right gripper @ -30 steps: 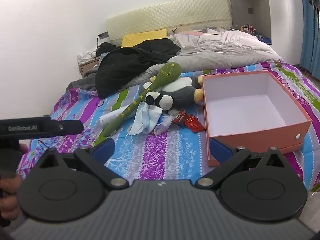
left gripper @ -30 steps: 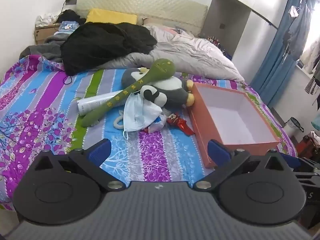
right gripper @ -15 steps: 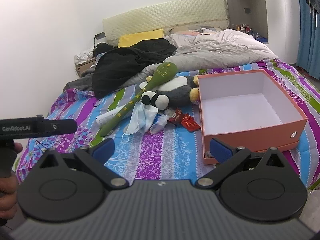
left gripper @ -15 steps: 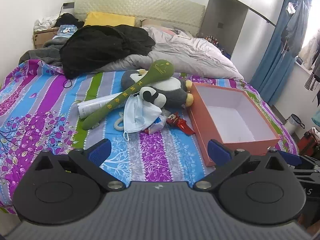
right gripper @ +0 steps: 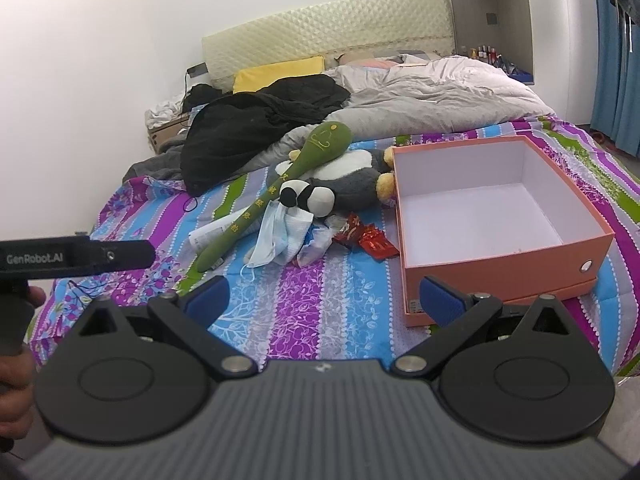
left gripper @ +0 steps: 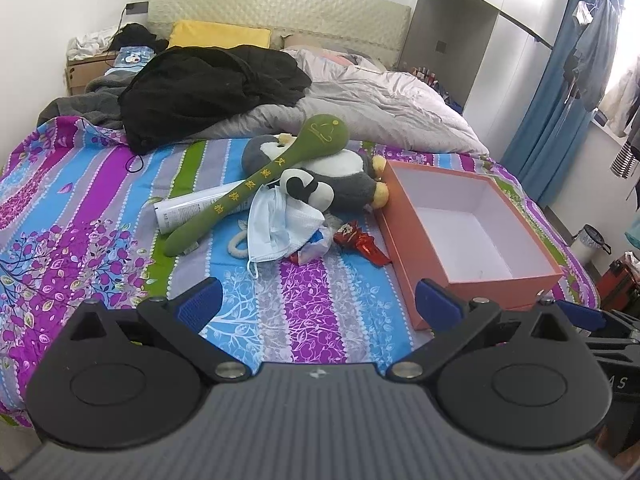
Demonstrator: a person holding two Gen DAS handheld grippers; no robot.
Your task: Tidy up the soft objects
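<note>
A pile lies mid-bed: a grey and white penguin plush (left gripper: 344,184) (right gripper: 352,178), a small panda plush (left gripper: 308,190) (right gripper: 310,198), and a long green spoon-shaped plush (left gripper: 256,184) (right gripper: 276,192) leaning across them. A blue face mask (left gripper: 266,232) (right gripper: 272,238) and red snack wrappers (left gripper: 360,242) (right gripper: 368,238) lie in front. An empty orange box (left gripper: 404,252) (right gripper: 500,264) stands to the right. My left gripper (left gripper: 318,304) and right gripper (right gripper: 324,294) hover open near the bed's front edge, well short of the pile, holding nothing.
A white tube (left gripper: 192,206) lies under the green plush. Black clothing (left gripper: 208,84) and a grey duvet (left gripper: 380,112) fill the far half of the bed. The left gripper's body (right gripper: 76,258), held by a hand, shows at the right wrist view's left edge. Blue curtains (left gripper: 560,100) hang right.
Both cameras have shifted slightly: the pile and box sit a little differently in frame, the box now nearer the right gripper's right finger. Both grippers stay open. Nothing on the bed moved.
</note>
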